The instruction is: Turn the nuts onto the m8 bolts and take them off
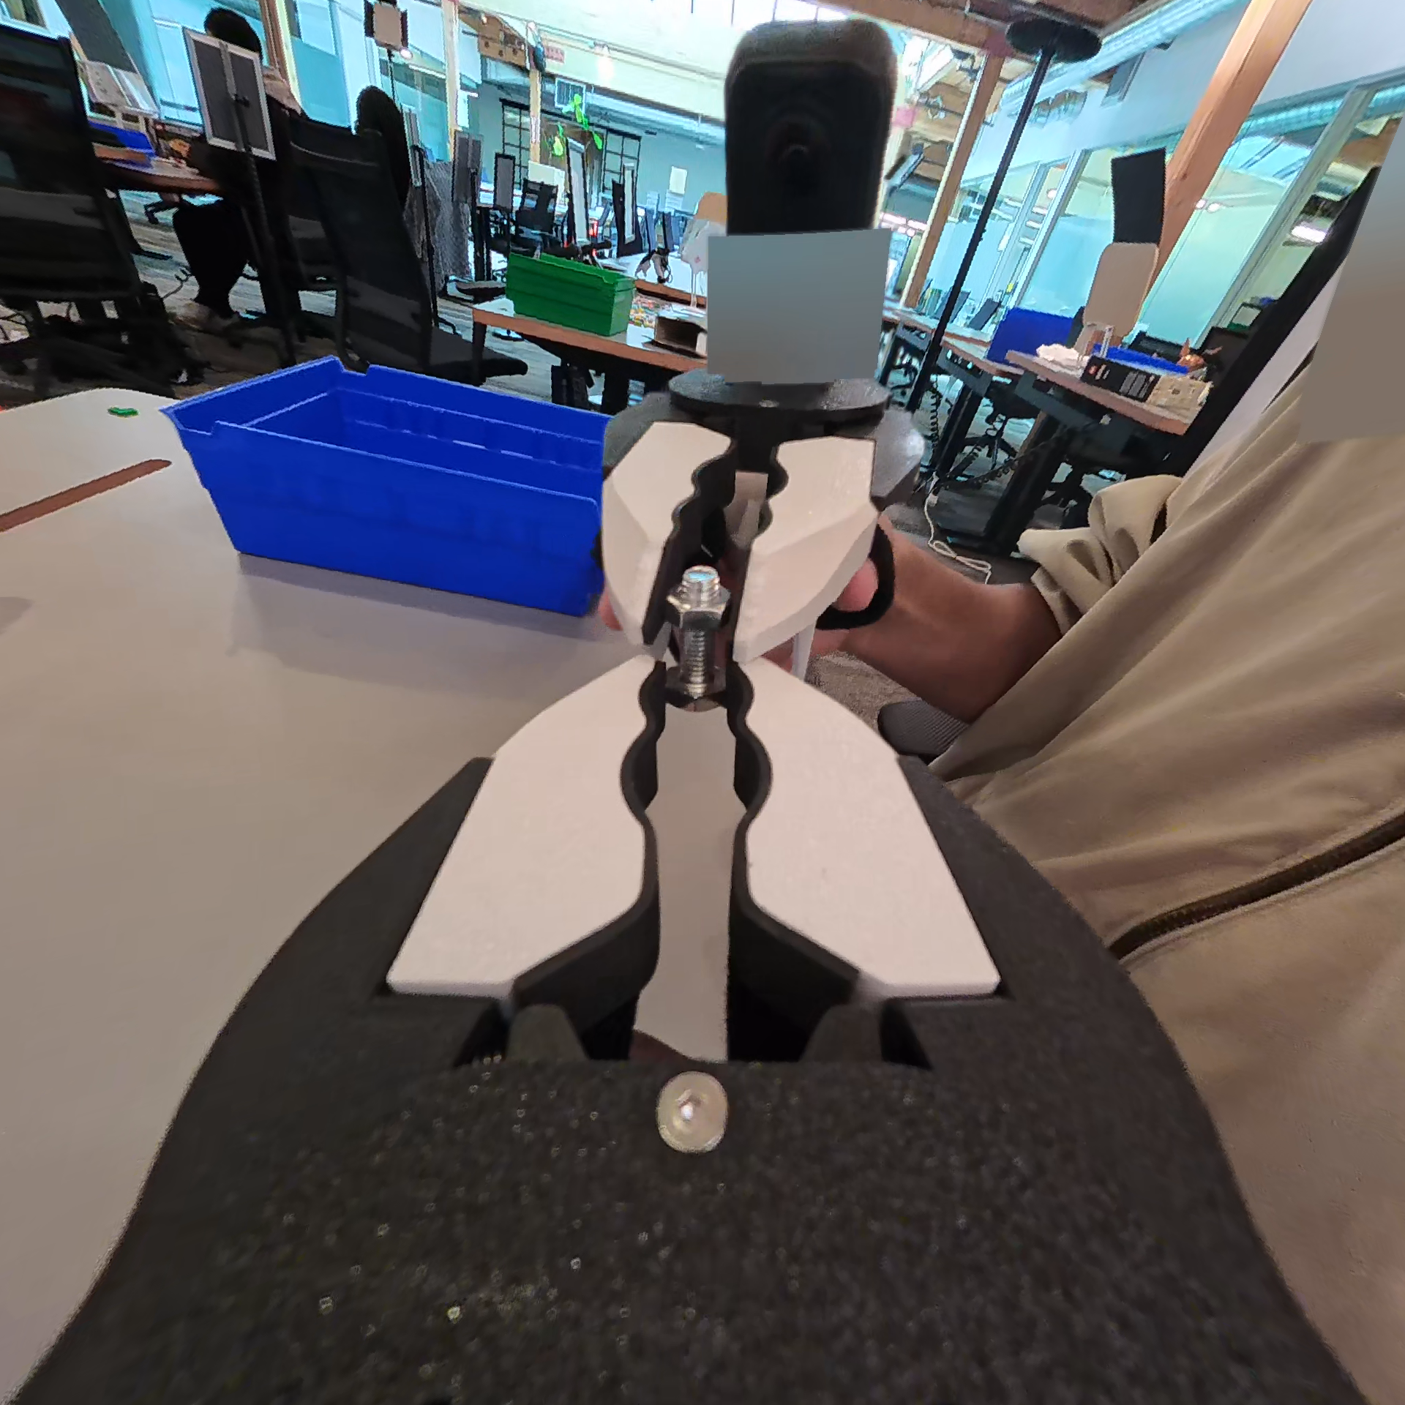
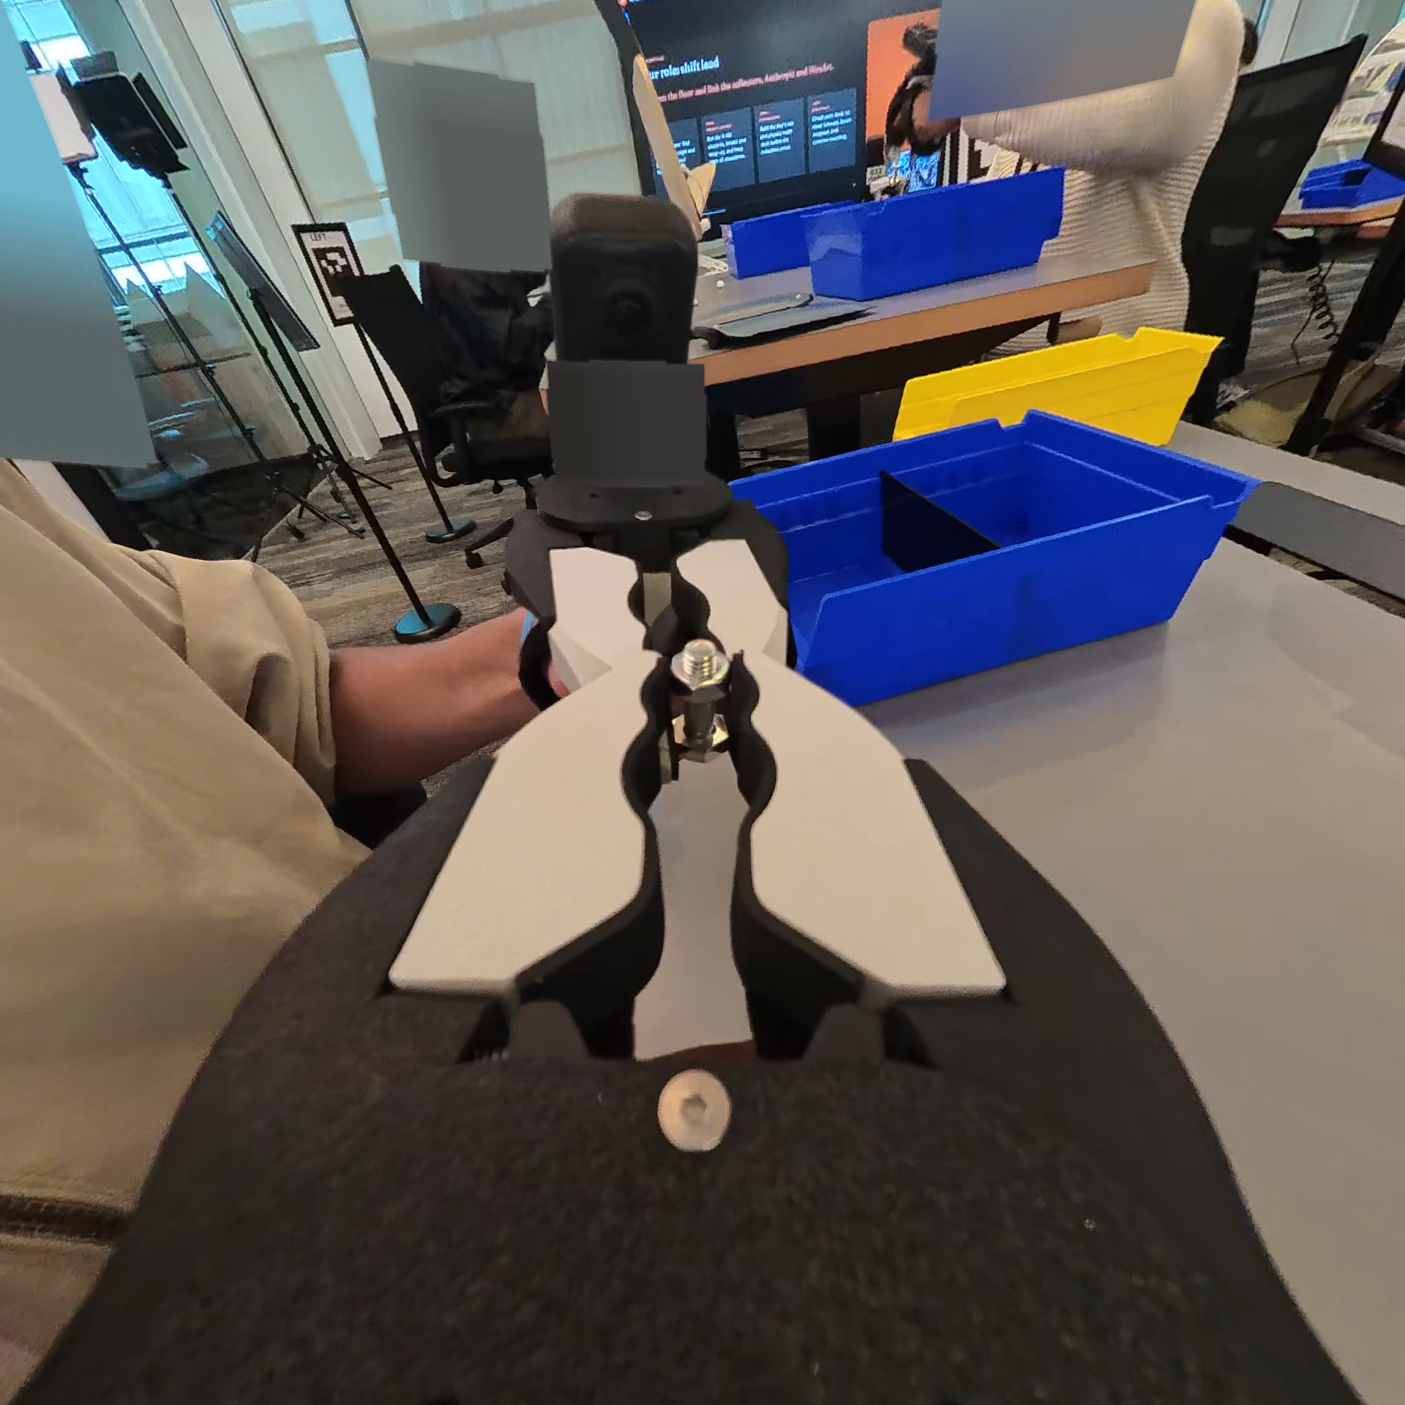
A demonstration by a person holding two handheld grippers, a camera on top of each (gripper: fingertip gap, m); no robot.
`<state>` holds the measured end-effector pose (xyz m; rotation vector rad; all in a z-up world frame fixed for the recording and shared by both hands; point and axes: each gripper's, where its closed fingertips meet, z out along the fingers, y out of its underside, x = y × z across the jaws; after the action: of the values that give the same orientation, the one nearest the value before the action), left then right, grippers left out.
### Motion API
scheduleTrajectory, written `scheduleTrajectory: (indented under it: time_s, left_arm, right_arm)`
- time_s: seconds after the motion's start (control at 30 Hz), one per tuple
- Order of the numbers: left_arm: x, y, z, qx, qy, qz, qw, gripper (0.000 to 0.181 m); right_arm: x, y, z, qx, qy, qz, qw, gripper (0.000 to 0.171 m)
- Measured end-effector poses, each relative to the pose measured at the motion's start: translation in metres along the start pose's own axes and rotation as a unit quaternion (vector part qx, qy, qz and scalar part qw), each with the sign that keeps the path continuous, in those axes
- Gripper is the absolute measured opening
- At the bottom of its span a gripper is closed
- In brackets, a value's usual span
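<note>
A silver M8 bolt stands upright between my two grippers, which face each other above the grey table. My left gripper is shut on the bolt's head at the bottom. A silver nut sits near the top of the thread, with the bolt's tip showing above it. My right gripper reaches in from the far side and is shut on the nut. In the right wrist view, my right gripper presses its black pads on the nut, and the bolt's head shows below. The left gripper's white fingers lie beyond.
A blue bin stands on the table behind the grippers; in the right wrist view it shows a black divider. A yellow bin lies behind it. A person's arm and beige sleeve are close by. Other desks, chairs and people are far off. Left and right tips are no more than a few centimetres apart.
</note>
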<state>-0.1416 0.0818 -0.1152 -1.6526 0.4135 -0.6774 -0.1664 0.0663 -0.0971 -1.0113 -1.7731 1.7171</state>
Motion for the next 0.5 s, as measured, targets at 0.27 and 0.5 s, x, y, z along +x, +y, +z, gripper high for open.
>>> scheduleTrajectory:
  time_s: [0.27,0.5]
  left_arm:
    - [-0.031,-0.003,-0.014,0.021,-0.082,-0.011,0.996,0.044]
    - [-0.106,0.022,-0.065,0.061,-0.424,-0.038,0.903,0.076]
  right_arm:
    - [0.022,-0.003,-0.018,0.006,0.063,-0.007,0.998,0.015]
    - [0.060,0.011,-0.046,-0.004,0.228,-0.015,0.974,0.015]
